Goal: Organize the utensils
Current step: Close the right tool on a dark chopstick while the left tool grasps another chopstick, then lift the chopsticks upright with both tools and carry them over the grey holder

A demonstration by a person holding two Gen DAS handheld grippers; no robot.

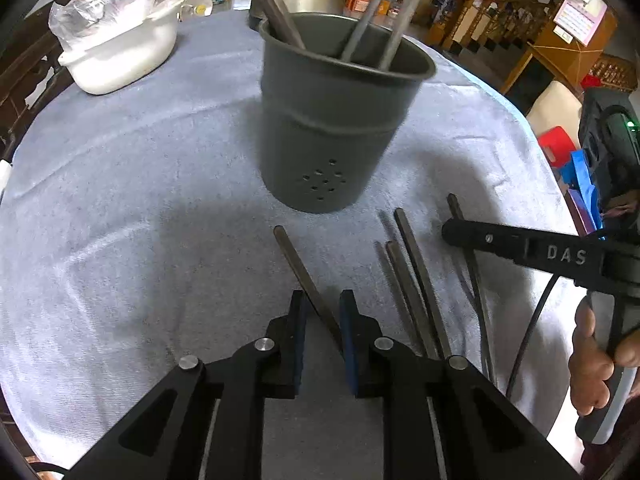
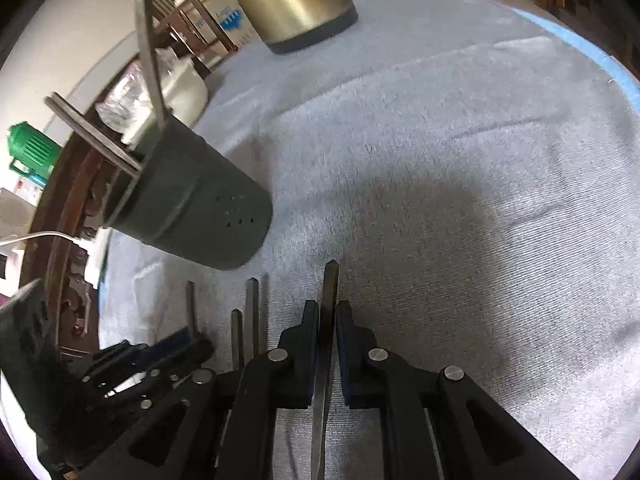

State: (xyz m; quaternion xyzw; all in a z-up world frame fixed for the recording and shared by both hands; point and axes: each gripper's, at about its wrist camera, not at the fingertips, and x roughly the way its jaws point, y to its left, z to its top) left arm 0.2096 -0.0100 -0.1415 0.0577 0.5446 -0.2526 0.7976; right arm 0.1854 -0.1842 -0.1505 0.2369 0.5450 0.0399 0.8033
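Up close, the left wrist view shows the left claw (image 1: 323, 304) low over the grey cloth on the desk (image 1: 140, 208), its two blue-padded fingers a little apart with one dark chopstick (image 1: 304, 276) running up between them; whether the pads actually press it cannot be told from this angle. Just beyond stands the grey utensil cup (image 1: 336, 120), upright, perforated near its base, with several sticks leaning out of its mouth. Two more loose chopsticks (image 1: 416, 280) lie on the cloth to the right of the claw. Only this view shows the white pot under a plastic bag (image 1: 120, 40) at the far left, and a bare hand (image 1: 596, 360) around the other tool's handle. The right wrist view gives what the first cannot: the right claw (image 2: 329, 312) narrowed on a chopstick (image 2: 330, 280) whose blunt end pokes out past the fingertips, the pads close against it. It also shows the brass-coloured kettle (image 2: 296, 0) at the far edge of the cloth, and the left tool low at the left.
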